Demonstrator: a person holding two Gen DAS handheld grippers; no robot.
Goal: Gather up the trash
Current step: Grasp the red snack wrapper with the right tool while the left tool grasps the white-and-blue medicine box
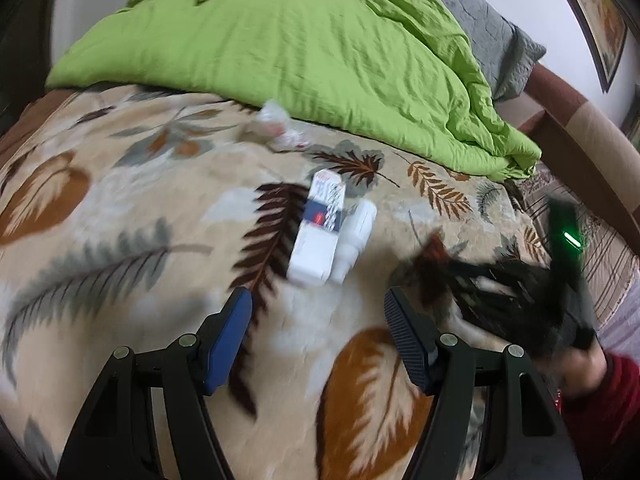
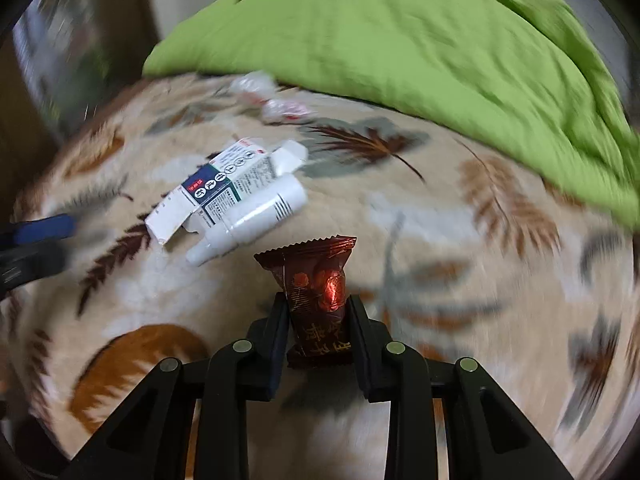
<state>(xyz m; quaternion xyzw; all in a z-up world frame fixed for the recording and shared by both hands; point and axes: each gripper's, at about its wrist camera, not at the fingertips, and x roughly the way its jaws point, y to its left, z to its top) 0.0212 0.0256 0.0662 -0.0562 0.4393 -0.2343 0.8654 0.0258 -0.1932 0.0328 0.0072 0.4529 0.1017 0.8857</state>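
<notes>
Right tool (image 2: 318, 312) clenched on a dark red snack wrapper (image 2: 316, 280) at lower centre, left tool (image 1: 318, 320) released over the leaf-print blanket (image 1: 120, 200), opened white carton (image 1: 318, 228) and white tube (image 1: 354, 240) side by side mid-frame, crumpled clear plastic (image 1: 276, 128) higher up beside the green duvet (image 1: 300, 48)

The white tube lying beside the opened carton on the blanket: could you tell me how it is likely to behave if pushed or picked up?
The white tube looks round-bodied, so a sideways push may roll it, though the soft blanket should damp that. It rests against the opened carton, which would probably shift too. Its smooth surface could slip between the fingers.
</notes>
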